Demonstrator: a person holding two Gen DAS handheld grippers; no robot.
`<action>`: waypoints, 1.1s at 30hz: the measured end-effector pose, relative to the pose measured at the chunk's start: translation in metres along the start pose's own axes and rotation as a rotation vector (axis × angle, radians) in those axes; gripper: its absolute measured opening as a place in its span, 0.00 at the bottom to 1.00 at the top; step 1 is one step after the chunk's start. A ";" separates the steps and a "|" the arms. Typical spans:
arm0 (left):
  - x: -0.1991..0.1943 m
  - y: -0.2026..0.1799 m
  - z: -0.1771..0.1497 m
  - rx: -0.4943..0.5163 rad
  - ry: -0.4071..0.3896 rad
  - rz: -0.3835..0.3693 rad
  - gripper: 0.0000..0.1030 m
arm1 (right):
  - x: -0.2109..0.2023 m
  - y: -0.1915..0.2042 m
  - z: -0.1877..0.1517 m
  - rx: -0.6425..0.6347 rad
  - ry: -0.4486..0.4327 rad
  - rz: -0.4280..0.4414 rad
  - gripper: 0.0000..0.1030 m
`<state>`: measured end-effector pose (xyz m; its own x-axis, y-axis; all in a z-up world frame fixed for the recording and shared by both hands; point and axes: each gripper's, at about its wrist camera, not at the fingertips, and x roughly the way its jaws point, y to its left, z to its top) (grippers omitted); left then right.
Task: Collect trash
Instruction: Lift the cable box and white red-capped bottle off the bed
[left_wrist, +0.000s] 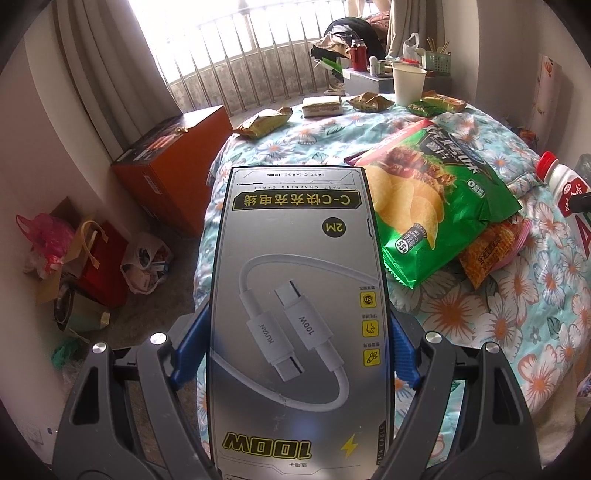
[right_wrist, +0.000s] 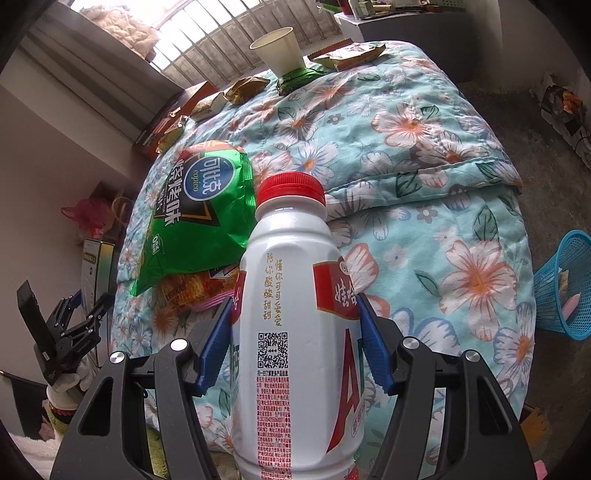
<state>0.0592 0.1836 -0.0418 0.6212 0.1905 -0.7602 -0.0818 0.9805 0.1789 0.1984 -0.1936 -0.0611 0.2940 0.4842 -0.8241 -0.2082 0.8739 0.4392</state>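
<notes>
— Left gripper (left_wrist: 295, 354)?
— Jaws clamped on the cable box (left_wrist: 295, 314), held over the bed's edge (left_wrist: 480, 314).
— Right gripper (right_wrist: 295, 339)?
— Jaws gripping the white bottle (right_wrist: 295, 332) — above the quilt, beside the green chip bag (right_wrist: 195, 221).

left wrist: close, looking down | right wrist: same | shared: floral quilt (left_wrist: 498, 314)

Things I see around the room

A flowery quilt (left_wrist: 480, 314) covers the bed. I see an orange box (left_wrist: 177, 162) by the curtain (left_wrist: 110, 55), a red bag (left_wrist: 101, 258) on the floor, and window bars (left_wrist: 236, 66).
</notes>
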 end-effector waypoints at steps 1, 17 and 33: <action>-0.003 0.000 0.001 0.002 -0.006 0.003 0.75 | -0.002 -0.001 -0.001 0.001 -0.006 0.004 0.61; -0.046 -0.014 0.010 0.036 -0.100 0.037 0.75 | -0.043 -0.007 -0.013 0.026 -0.117 0.062 0.61; -0.074 -0.068 0.050 0.121 -0.217 -0.170 0.75 | -0.082 -0.025 -0.049 0.162 -0.264 0.149 0.61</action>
<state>0.0579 0.1006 0.0334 0.7710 -0.0039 -0.6368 0.1230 0.9821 0.1430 0.1342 -0.2572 -0.0221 0.5073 0.5826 -0.6350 -0.1225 0.7781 0.6160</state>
